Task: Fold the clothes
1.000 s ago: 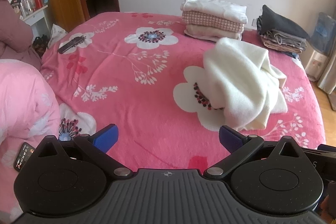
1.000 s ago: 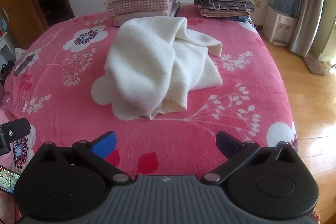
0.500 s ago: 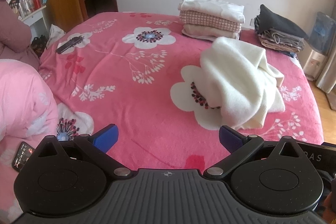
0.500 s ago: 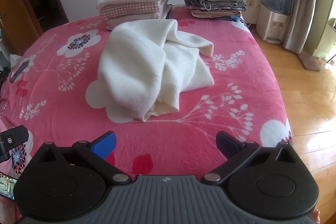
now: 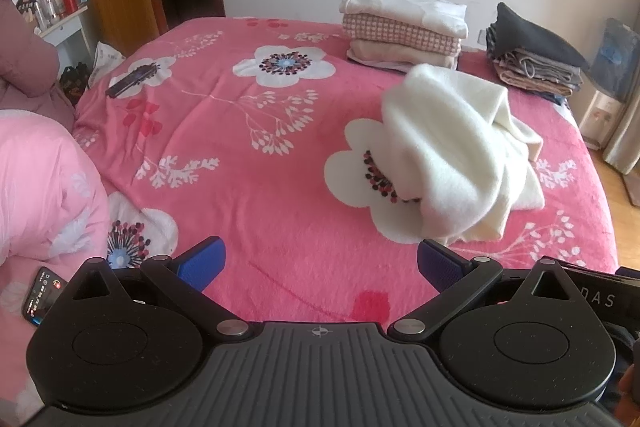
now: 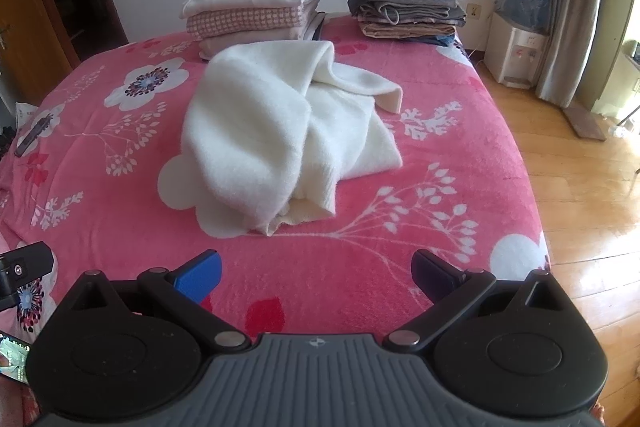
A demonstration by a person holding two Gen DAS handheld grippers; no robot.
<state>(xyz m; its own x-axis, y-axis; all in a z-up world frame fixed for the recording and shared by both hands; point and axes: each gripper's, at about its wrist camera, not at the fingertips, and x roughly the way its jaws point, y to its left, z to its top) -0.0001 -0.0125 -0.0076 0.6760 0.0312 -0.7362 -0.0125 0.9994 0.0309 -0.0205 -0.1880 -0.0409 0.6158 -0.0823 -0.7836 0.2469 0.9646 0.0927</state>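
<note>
Left wrist view shows me the change: compared with one second ago the white sweater [image 5: 460, 155] sits a little closer and more to the centre, so both grippers are moving slowly toward it. Nothing on the bed [image 5: 260, 155] has moved; only my viewpoint has. I judge that the reach is only starting and the fold is not begun.

My left gripper [image 5: 320, 261] has its jaws wide apart and holds nothing. My right gripper [image 6: 316, 269] is the same, empty above the blanket, with the sweater lying crumpled directly ahead of it.

Behind the sweater stand two folded stacks, a light stack [image 6: 256, 11] almost touching it and a dark stack [image 6: 408, 3] near the wall. A remote control [image 5: 134, 79] lies far left, well apart. The path to the sweater looks free.
</note>
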